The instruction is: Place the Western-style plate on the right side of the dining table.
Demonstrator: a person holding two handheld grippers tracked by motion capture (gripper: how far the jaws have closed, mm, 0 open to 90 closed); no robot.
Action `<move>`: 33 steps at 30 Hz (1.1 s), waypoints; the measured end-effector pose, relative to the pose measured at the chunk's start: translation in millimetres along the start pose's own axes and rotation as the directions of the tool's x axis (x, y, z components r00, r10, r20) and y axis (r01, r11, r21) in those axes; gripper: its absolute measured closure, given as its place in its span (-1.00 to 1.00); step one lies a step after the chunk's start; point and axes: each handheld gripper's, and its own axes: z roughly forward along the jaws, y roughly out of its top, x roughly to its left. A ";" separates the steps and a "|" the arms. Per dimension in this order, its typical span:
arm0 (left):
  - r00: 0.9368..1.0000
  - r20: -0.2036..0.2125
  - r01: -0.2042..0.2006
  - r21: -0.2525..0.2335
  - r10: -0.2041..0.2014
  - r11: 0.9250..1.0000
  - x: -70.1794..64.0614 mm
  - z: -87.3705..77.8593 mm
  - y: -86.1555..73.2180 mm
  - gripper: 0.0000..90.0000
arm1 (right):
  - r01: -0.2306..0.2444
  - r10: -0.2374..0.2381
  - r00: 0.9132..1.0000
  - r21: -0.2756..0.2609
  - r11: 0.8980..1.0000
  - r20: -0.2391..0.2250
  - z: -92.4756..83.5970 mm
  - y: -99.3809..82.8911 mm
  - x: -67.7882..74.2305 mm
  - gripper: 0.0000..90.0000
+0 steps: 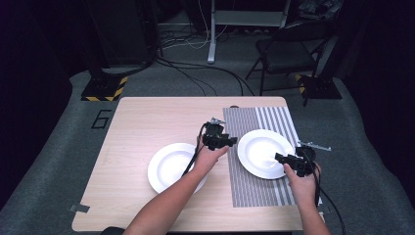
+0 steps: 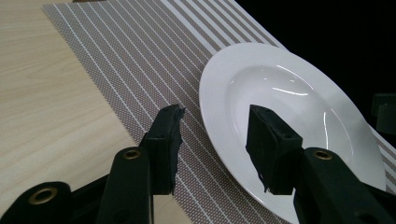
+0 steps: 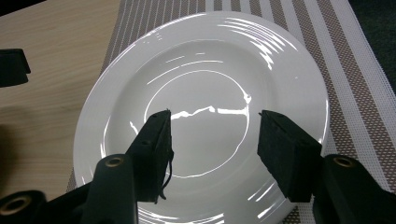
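Two white plates are on the wooden table (image 1: 137, 122). One plate (image 1: 169, 169) lies on bare wood at the left. The other plate (image 1: 262, 149) rests on a grey striped placemat (image 1: 259, 196). My left gripper (image 1: 231, 141) hovers open at that plate's left rim. In the left gripper view its jaws (image 2: 215, 135) stand apart above the rim of the plate (image 2: 280, 93) and the placemat (image 2: 140, 56). My right gripper (image 1: 279, 157) is open over the plate's near right edge. In the right gripper view its empty jaws (image 3: 215, 140) frame the plate's shiny centre (image 3: 210, 60).
Beyond the table a black folding chair (image 1: 288, 49) stands at the back right. A white stand leg (image 1: 212, 34) and cables cross the grey floor. A black base with yellow-black stripes (image 1: 103, 89) sits off the table's far left corner.
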 end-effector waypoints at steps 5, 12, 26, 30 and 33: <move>1.000 -0.020 0.002 -0.013 -0.002 1.000 6.4 -9.1 2.5 0.22 | 0.019 -0.019 1.000 -0.001 1.000 -0.018 -2.7 1.5 7.4 -0.02; 0.999 -0.046 0.007 -0.031 -0.008 1.000 14.4 -25.5 5.0 0.22 | 0.062 -0.062 0.997 0.003 0.998 -0.047 -3.3 3.5 21.8 -0.02; 0.997 -0.082 -0.002 -0.054 -0.003 0.999 31.9 -57.5 6.3 0.22 | 0.118 -0.118 0.989 -0.005 0.993 -0.091 -6.4 11.6 44.2 -0.01; 0.995 -0.096 0.002 -0.063 -0.008 0.998 36.3 -68.4 6.3 0.22 | 0.129 -0.129 0.986 -0.006 0.992 -0.102 -8.0 14.2 50.1 -0.01; 0.995 -0.104 0.000 -0.069 -0.007 0.998 40.2 -76.1 5.9 0.22 | 0.142 -0.143 0.983 -0.011 0.990 -0.116 -9.3 16.5 54.7 -0.01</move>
